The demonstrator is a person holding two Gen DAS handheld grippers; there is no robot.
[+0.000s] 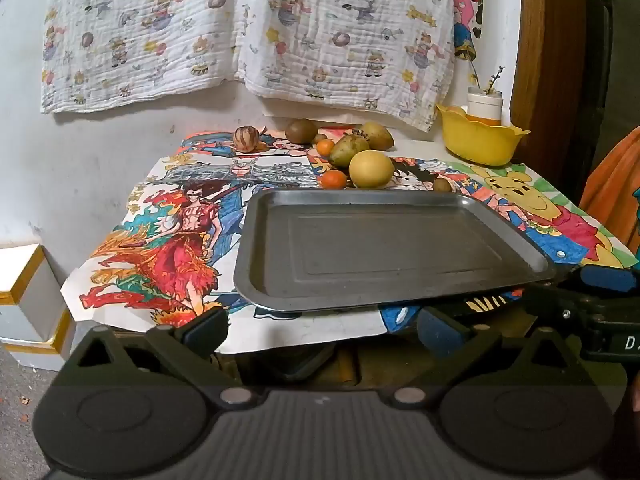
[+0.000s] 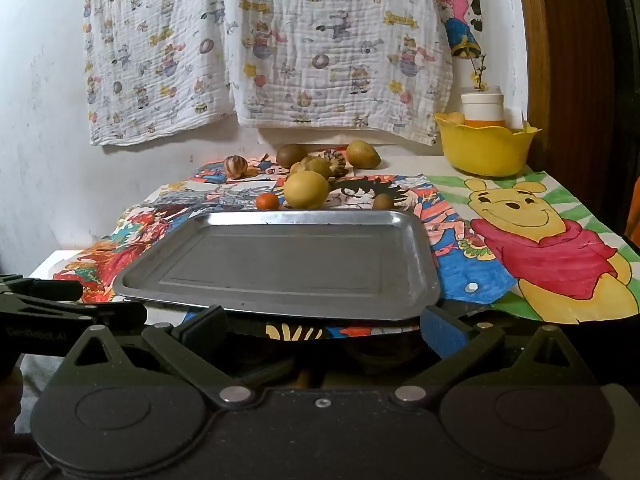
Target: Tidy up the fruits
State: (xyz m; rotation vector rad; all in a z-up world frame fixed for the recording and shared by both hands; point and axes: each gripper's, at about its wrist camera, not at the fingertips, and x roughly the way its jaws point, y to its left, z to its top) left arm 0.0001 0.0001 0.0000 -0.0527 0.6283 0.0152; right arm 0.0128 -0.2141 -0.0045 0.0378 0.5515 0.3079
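An empty metal tray (image 1: 384, 248) lies on the cartoon-print table cover; it also shows in the right wrist view (image 2: 288, 260). Behind it lie several fruits: a big yellow round fruit (image 1: 371, 169) (image 2: 306, 189), a small orange one (image 1: 334, 179) (image 2: 267, 201), a green pear (image 1: 349, 150), a kiwi (image 1: 301, 131) (image 2: 291, 155), a potato-like fruit (image 1: 378, 136) (image 2: 363, 154) and a striped ball-like fruit (image 1: 245, 139) (image 2: 235, 166). My left gripper (image 1: 320, 328) is open and empty at the table's near edge. My right gripper (image 2: 320, 326) is open and empty just before the tray.
A yellow bowl (image 1: 480, 144) (image 2: 484, 148) holding a white jar stands at the back right. A printed cloth (image 1: 248, 28) hangs on the wall behind. A wooden door frame (image 2: 568, 80) is at the right. A white and gold box (image 1: 28, 300) stands at the left.
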